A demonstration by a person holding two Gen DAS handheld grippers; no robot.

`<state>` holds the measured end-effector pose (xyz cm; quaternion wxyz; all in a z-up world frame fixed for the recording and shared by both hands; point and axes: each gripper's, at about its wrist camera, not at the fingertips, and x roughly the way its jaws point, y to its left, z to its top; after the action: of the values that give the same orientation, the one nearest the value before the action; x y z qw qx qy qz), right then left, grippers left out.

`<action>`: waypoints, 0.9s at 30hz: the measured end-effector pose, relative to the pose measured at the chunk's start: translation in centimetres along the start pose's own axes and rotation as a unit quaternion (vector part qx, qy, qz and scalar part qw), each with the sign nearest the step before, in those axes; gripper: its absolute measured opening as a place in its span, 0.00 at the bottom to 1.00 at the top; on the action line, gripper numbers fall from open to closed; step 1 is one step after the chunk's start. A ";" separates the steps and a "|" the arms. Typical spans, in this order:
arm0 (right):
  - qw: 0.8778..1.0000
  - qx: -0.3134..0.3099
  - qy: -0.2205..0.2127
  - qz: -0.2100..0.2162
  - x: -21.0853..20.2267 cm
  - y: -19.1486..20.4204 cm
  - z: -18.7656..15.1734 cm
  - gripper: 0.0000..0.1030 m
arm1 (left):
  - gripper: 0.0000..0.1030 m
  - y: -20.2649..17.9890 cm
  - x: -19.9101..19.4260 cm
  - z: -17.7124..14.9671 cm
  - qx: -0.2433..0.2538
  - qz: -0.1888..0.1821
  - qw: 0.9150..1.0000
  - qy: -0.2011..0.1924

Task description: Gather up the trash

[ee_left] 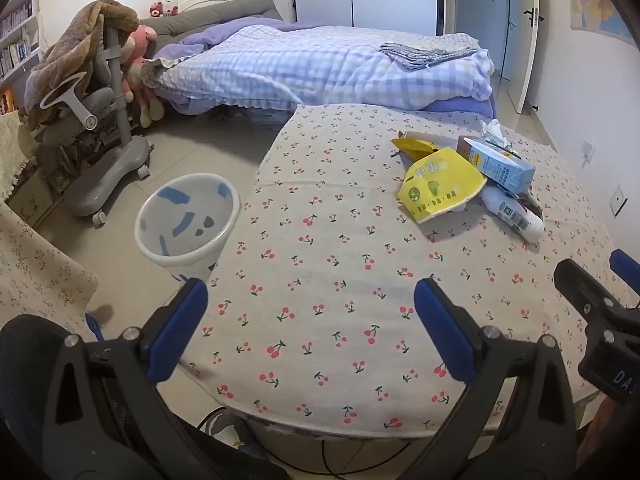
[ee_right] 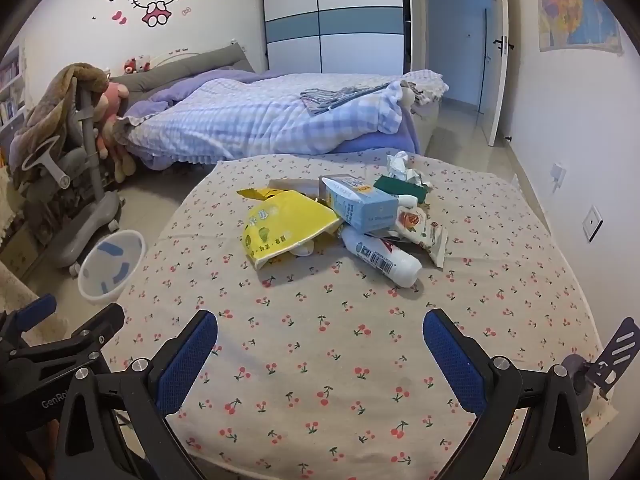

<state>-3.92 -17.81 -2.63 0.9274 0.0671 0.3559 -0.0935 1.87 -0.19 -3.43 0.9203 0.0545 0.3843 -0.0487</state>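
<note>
Both wide open and empty: left gripper [ee_left: 310, 306], right gripper [ee_right: 320, 338], above near bench [ee_right: 360, 400]. Trash pile far on bench: yellow bag [ee_right: 286, 226], blue carton [ee_right: 362, 206], white bottle [ee_right: 380, 258]. Wastebasket [ee_left: 188, 222] on floor, left.

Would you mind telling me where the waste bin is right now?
The waste bin stands on the floor just off the table's left edge in both wrist views, near the grey chair base, well left of the trash pile.

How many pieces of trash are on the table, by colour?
Yellow: 1, the yellow bag
Blue: 1, the blue carton
White: 2, the white bottle and the crumpled tissue
Green: 1, the green packet
Orange-printed: 1, the snack wrapper
Total: 6 visible
</note>
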 end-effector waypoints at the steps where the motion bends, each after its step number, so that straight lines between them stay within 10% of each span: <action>1: 1.000 0.000 0.000 0.001 0.0 0.0 0.0 1.00 | 1.00 0.0 0.0 0.0 0.001 0.000 1.000 0.000; 27: 0.999 0.006 -0.043 0.009 -1.0 0.0 0.2 1.00 | 1.00 0.0 -1.4 0.9 0.006 0.000 0.999 -0.041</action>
<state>-4.54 -17.75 -1.82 0.9424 0.0715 0.3141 -0.0903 1.52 -0.23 -1.84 0.9348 0.0584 0.3462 -0.0529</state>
